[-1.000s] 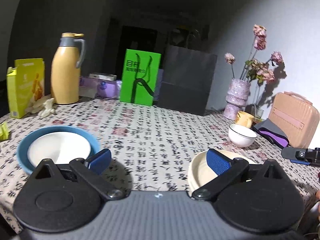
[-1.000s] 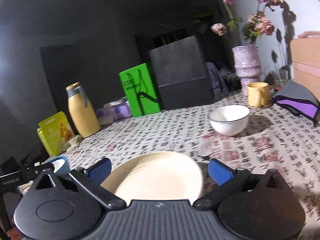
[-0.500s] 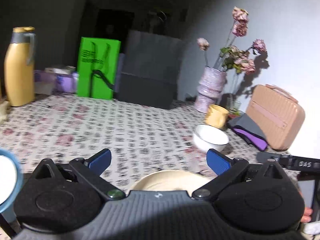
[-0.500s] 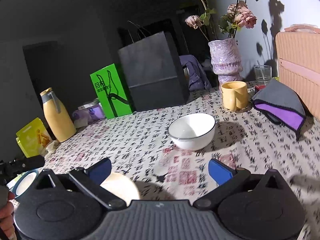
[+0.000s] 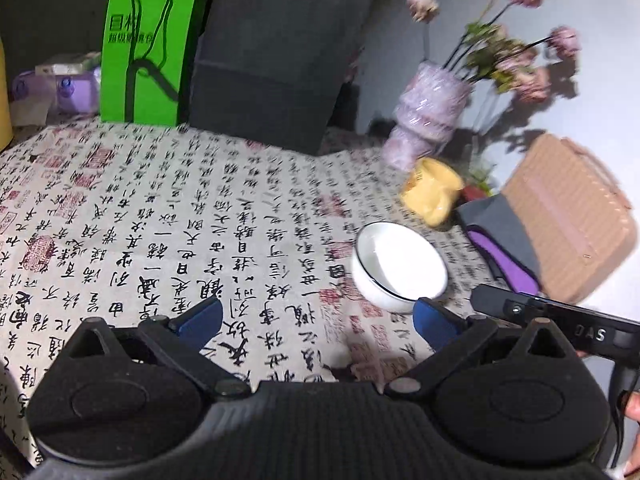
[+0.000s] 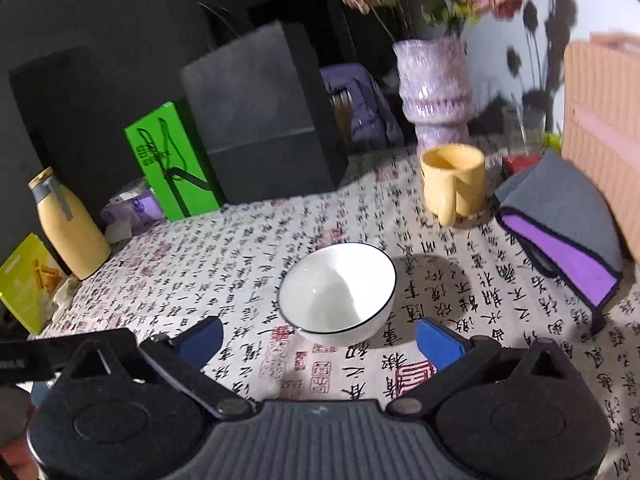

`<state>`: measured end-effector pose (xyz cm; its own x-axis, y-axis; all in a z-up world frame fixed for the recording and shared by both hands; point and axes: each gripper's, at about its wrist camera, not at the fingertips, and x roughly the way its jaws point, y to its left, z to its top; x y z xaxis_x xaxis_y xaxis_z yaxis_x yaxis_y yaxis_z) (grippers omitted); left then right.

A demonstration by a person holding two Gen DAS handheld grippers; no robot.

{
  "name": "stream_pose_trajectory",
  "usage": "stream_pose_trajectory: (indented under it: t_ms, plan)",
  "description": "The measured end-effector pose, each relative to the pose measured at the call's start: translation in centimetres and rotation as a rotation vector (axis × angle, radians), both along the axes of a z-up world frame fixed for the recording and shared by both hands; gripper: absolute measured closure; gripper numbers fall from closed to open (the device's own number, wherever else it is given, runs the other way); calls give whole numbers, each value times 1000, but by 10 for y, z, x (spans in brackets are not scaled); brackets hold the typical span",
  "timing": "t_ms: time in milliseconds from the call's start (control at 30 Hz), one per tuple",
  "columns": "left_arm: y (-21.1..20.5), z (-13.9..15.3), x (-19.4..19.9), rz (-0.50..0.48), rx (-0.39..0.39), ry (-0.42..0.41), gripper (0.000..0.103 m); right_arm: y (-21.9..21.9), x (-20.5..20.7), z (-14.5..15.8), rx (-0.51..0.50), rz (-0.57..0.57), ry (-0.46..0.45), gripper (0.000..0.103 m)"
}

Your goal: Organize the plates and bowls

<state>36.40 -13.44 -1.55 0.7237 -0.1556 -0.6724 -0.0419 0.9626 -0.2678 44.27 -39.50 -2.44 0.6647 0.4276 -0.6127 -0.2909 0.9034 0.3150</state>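
The white bowl sits upright on the tablecloth, in the middle of the right wrist view. It is round and deep, with a thin dark line around its rim, and nothing is inside it. It casts a dark shadow to its right. In the left wrist view the same bowl shows right of centre, a bit blurry.

The right gripper is wide open and holds nothing — its two blue pads sit low in the frame, one on each side of the bowl, just in front of it. I cannot tell if they touch it; it looks like they do not. The left gripper is wide open and empty too. Its right blue pad is just below the bowl's near edge.

There is open cloth to the left of the bowl, all the way to the green box and the big black bag at the back. The right side is more crowded. A yellow mug stands near the bowl, up and to the right, with a purple vase of flowers behind it. A grey and purple cloth lies at the right edge, beside a pink case. At far left stand a yellow flask and a yellow packet — well apart from the bowl.
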Motion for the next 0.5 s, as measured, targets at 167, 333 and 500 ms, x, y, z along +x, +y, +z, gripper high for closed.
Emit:
stream_pose_trajectory:
  t_ms: [167, 333, 500]
  plan:
    - [-11, -8, 41, 65, 11, 62, 0, -3, 35, -9, -1, -11, 54, 7]
    - [-21, -16, 83, 109, 4, 118, 0, 2, 66, -16, -11, -30, 91, 13]
    - [-29, -30, 117, 163, 20, 172, 0, 6, 95, -37, -43, -96, 147, 19]
